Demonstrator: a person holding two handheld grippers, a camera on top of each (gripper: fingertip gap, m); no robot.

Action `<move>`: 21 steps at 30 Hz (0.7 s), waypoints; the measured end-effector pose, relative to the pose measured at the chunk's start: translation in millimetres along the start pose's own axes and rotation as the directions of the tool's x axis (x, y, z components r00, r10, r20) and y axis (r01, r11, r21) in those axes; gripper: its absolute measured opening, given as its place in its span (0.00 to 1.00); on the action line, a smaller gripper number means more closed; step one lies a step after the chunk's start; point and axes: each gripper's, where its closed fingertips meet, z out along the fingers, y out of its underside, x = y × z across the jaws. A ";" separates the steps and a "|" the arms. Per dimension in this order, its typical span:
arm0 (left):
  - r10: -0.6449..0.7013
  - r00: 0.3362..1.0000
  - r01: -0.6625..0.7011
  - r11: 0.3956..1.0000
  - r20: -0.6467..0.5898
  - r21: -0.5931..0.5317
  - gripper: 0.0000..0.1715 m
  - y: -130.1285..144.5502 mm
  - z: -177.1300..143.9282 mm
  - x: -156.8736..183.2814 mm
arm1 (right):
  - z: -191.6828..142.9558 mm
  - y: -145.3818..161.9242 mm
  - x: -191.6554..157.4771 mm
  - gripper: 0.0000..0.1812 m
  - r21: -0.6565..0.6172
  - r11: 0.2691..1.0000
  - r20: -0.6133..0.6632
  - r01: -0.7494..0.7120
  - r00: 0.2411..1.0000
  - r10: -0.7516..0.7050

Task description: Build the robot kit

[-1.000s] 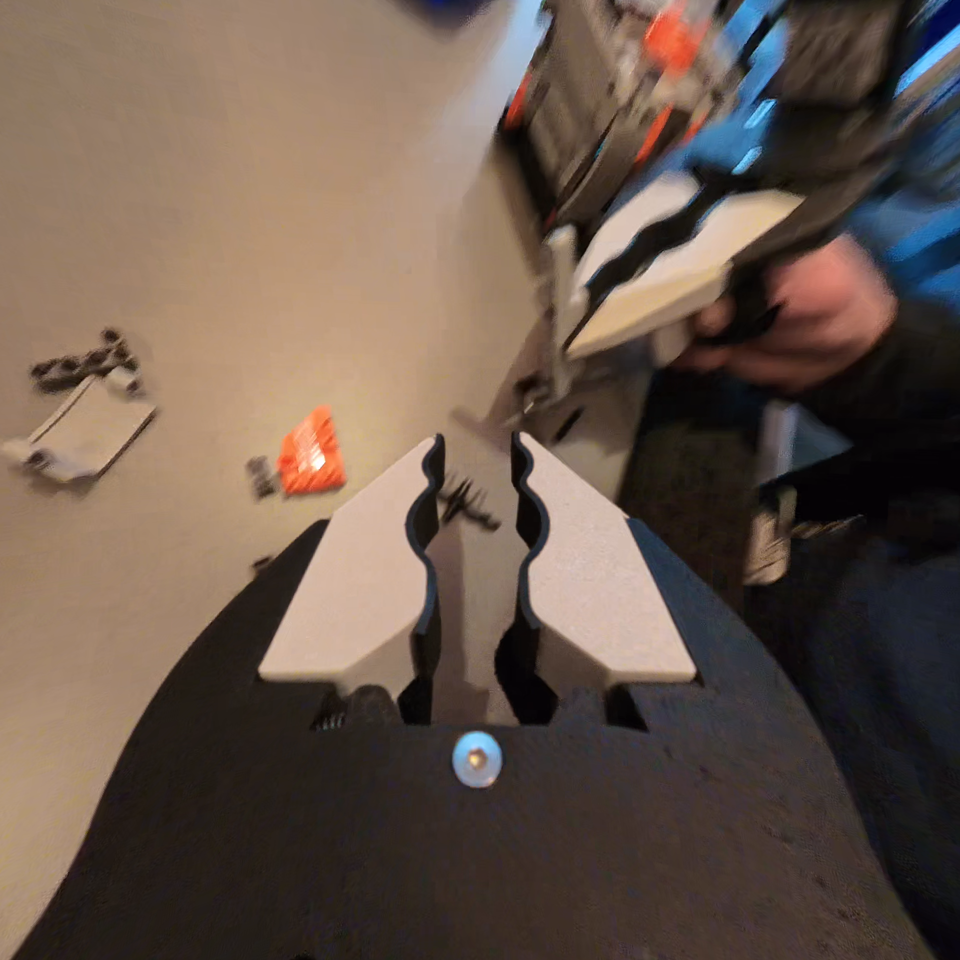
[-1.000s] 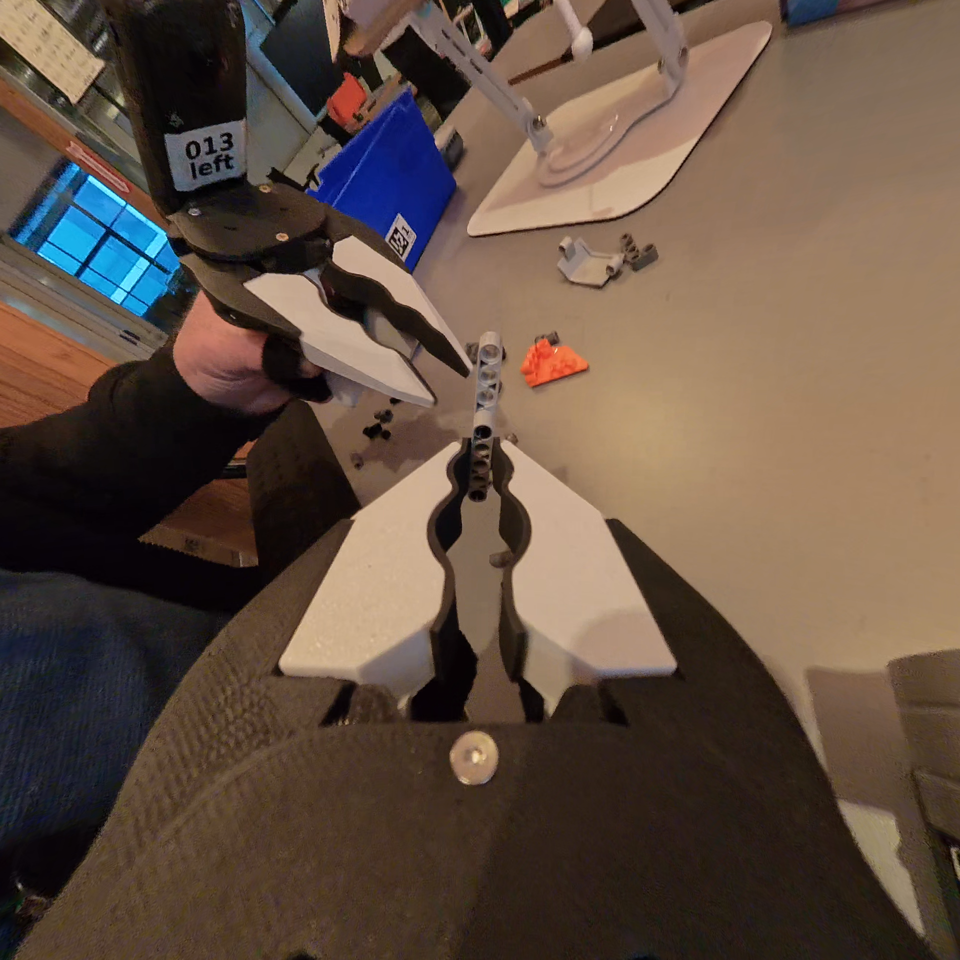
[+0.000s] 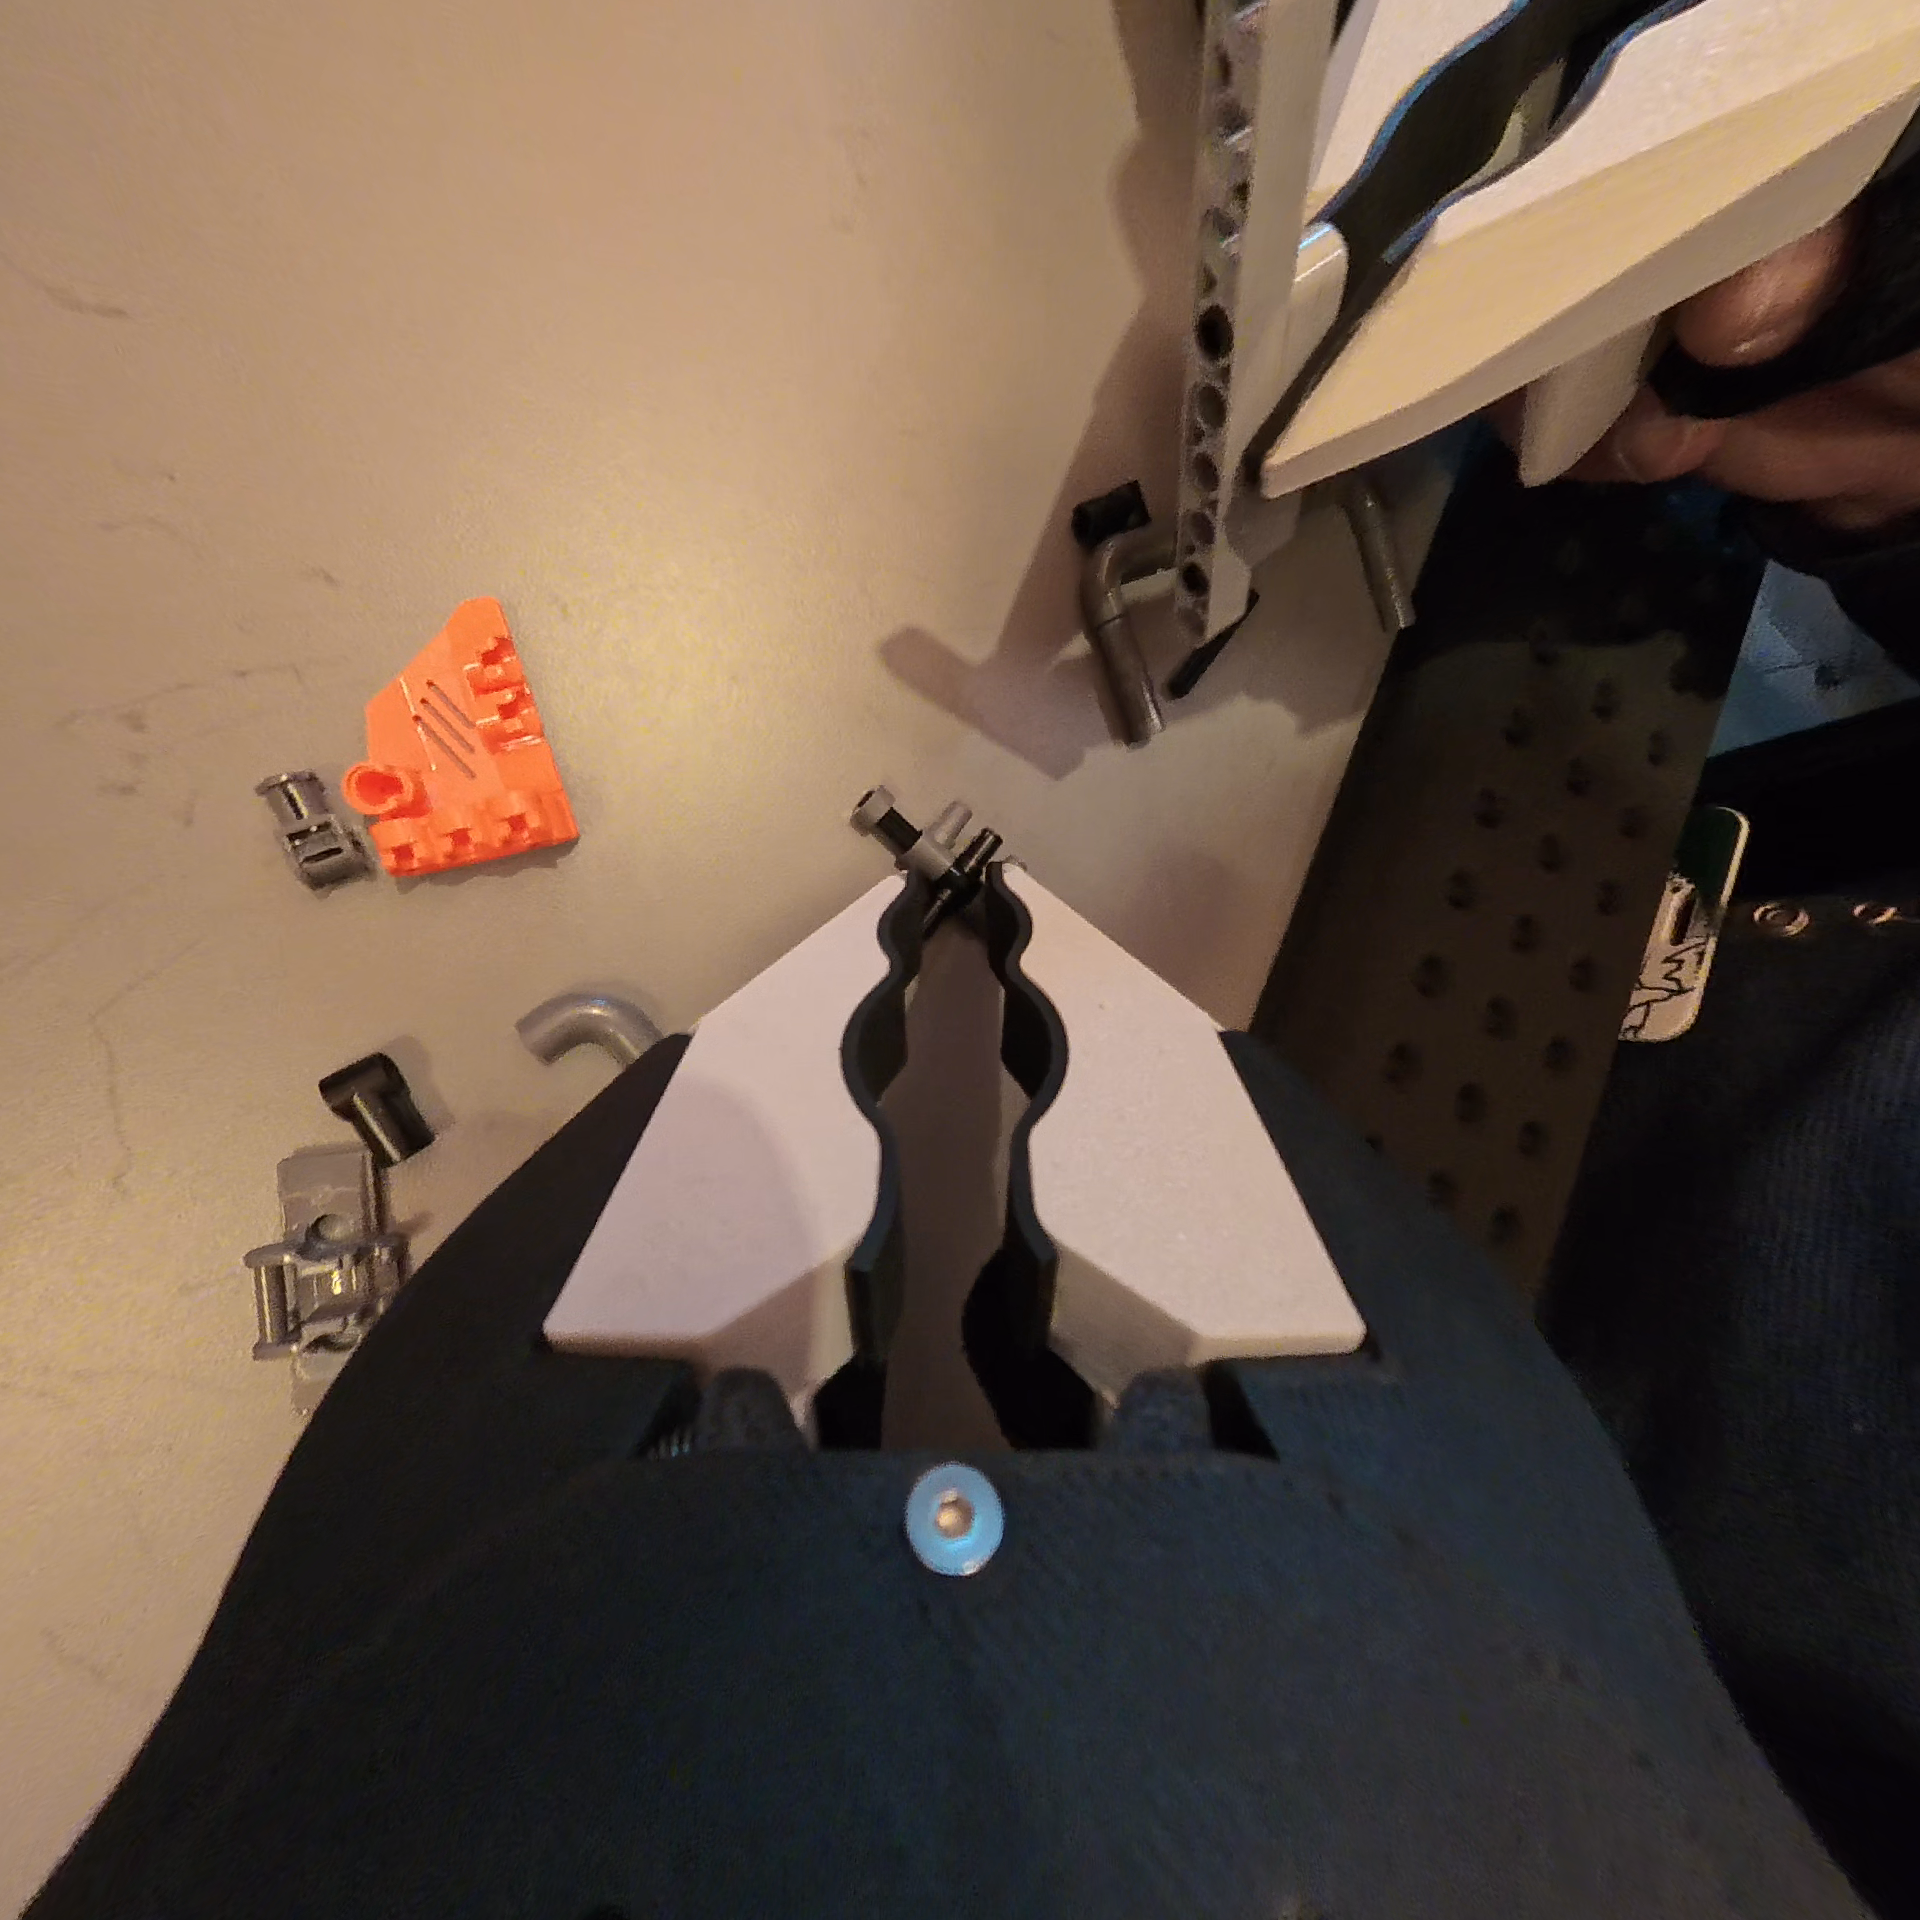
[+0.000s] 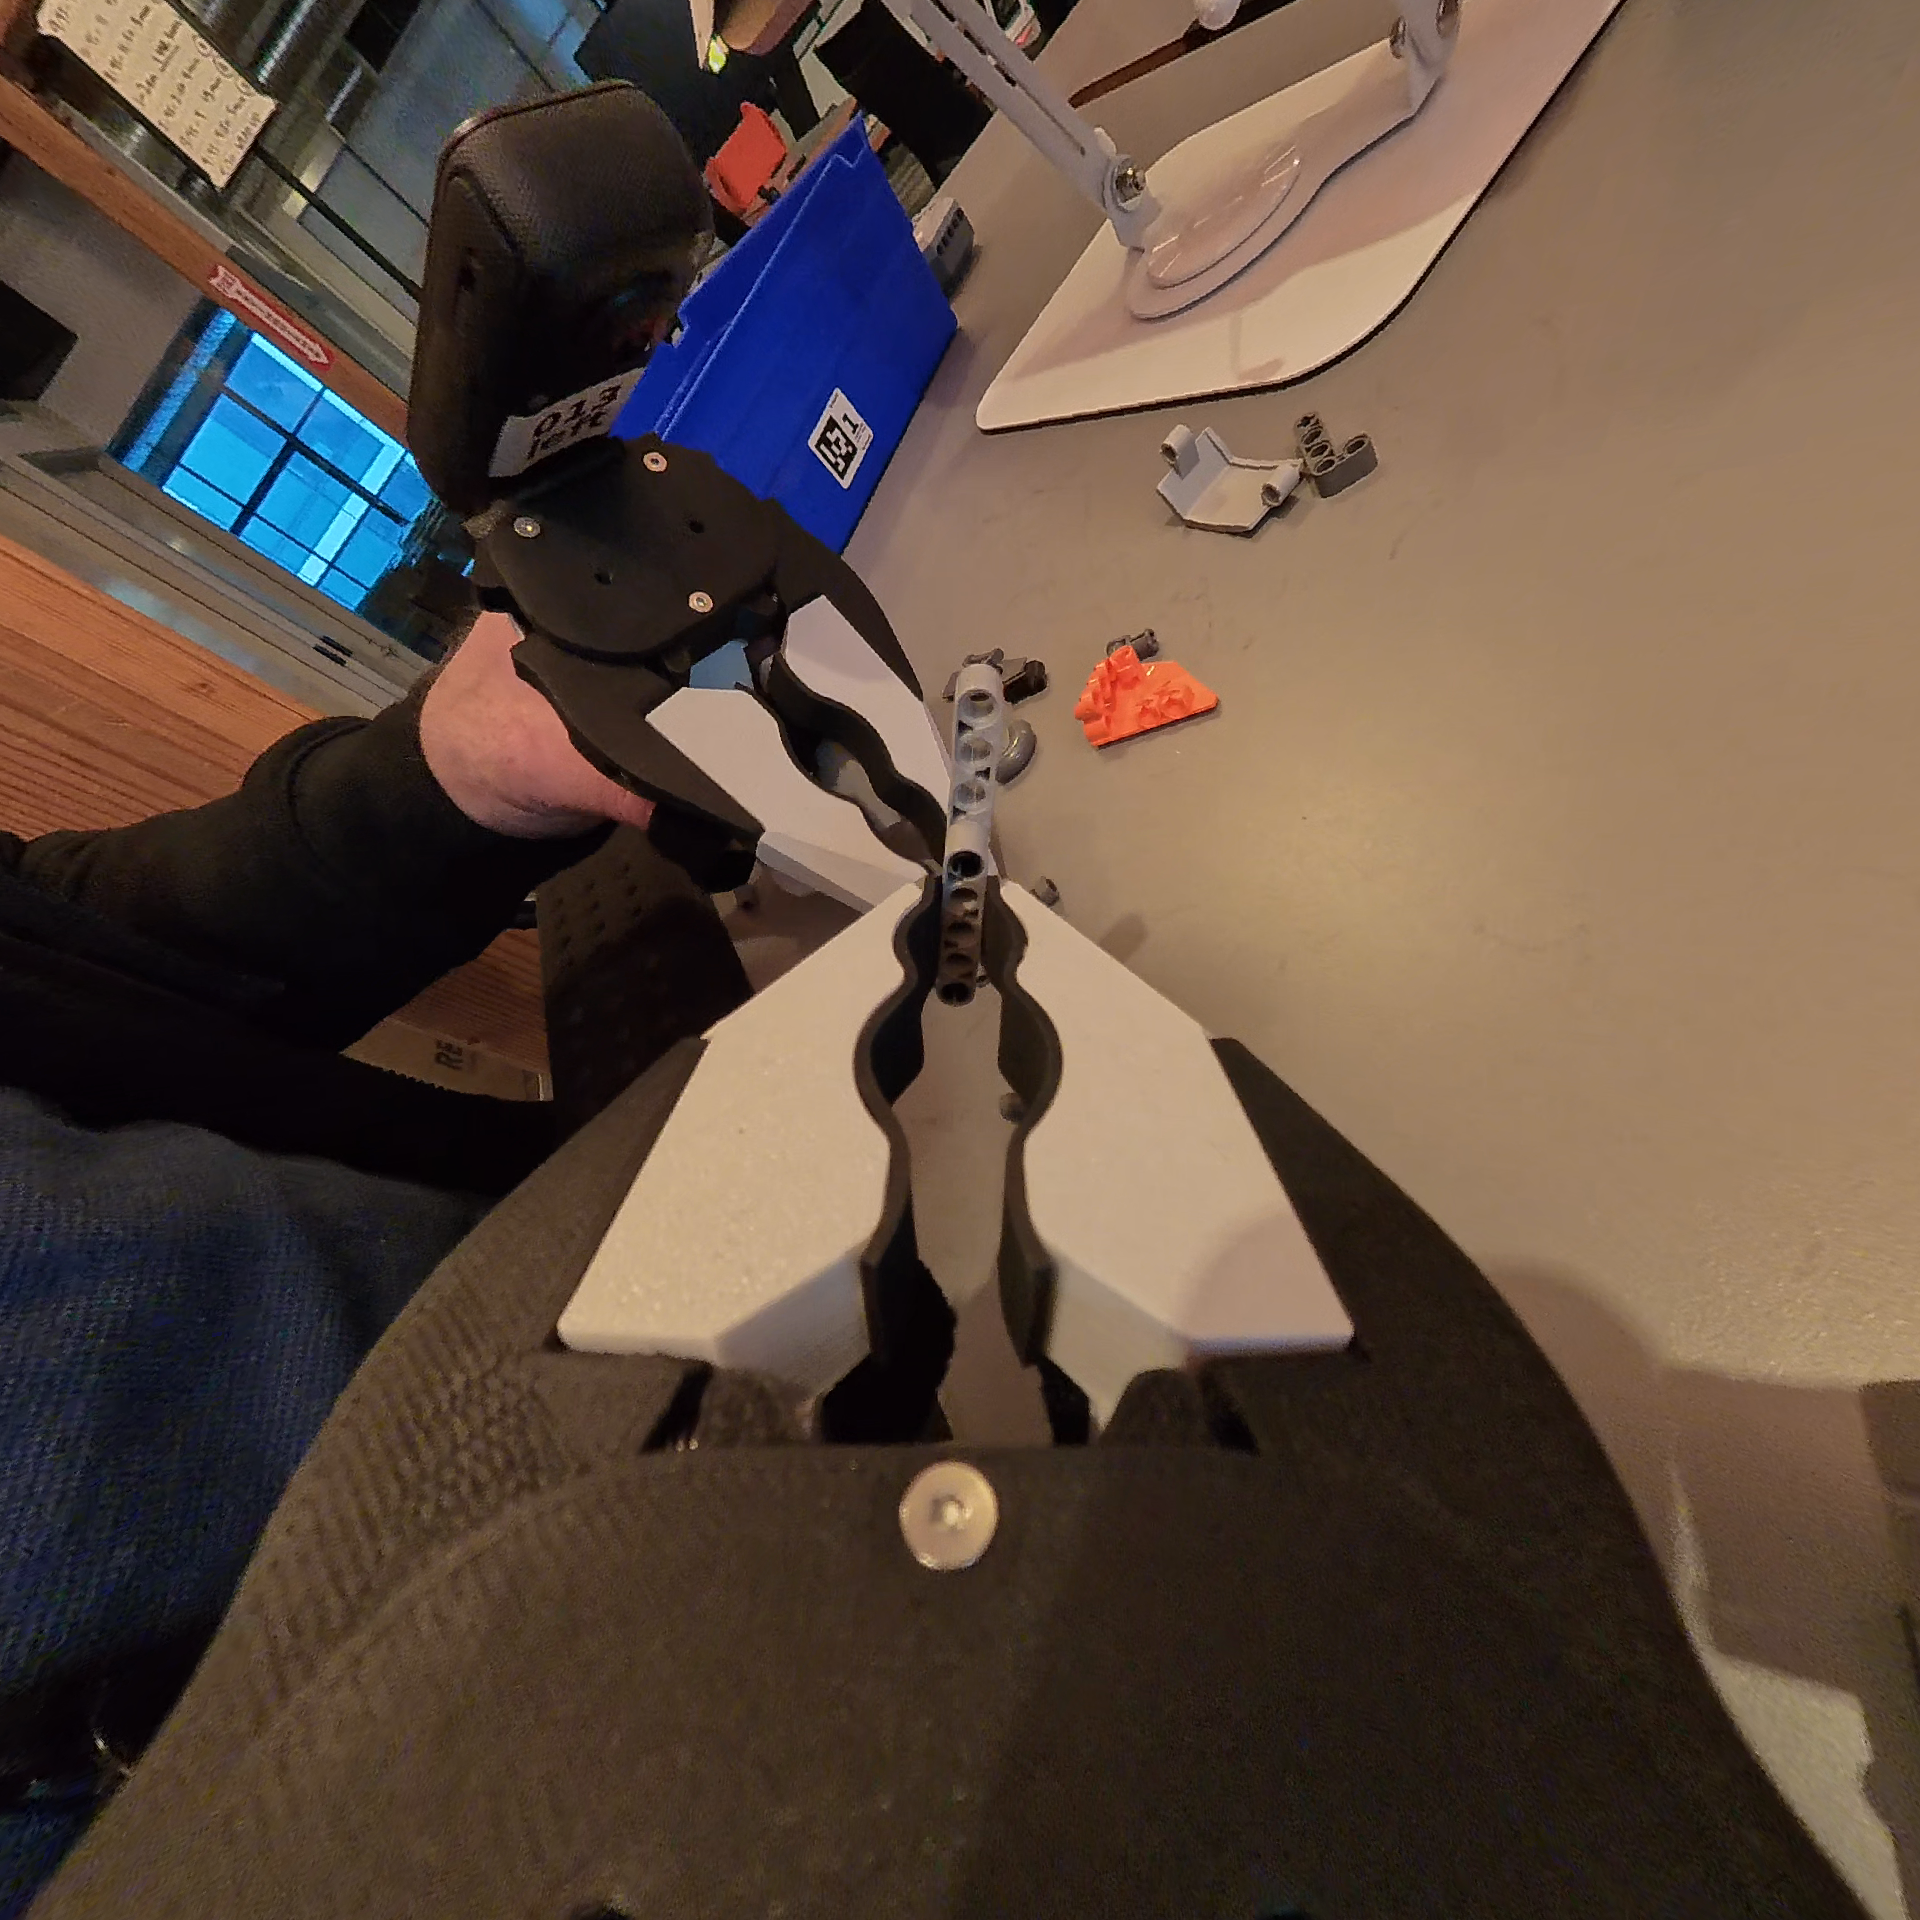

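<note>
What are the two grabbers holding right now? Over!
Right gripper shut on grey holed beam. Left gripper shut on small black-and-grey pin piece at its fingers' tips. Orange wedge piece and grey bits loose on table.

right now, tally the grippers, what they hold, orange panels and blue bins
black-and-white two-finger grippers: 2, left, right
long grey holed plastic beam, in right gripper: 1
small grey-and-black pin, in left gripper: 1
orange plastic wedge panel: 1
blue plastic bin: 1
total: 6
</note>
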 end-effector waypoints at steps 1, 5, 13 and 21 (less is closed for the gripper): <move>-0.001 1.000 0.001 1.000 -0.011 -0.001 0.05 0.7 -0.5 0.6 | 0.3 0.5 -0.5 0.02 -0.003 1.000 0.004 -0.001 1.000 0.001; 0.015 1.000 -0.015 1.000 -0.014 0.018 0.04 1.6 -1.2 4.4 | 1.9 2.7 -1.7 0.02 -0.020 1.000 0.013 0.000 1.000 0.000; -0.015 1.000 0.014 0.994 0.011 0.104 0.00 -0.8 -7.6 4.9 | 3.7 6.1 -3.4 0.02 -0.051 0.999 0.040 -0.018 0.999 0.020; 0.123 0.974 -0.133 0.990 0.192 0.037 0.27 4.3 -4.3 2.2 | 5.3 8.1 -3.4 0.02 -0.065 0.998 0.047 -0.023 0.999 0.026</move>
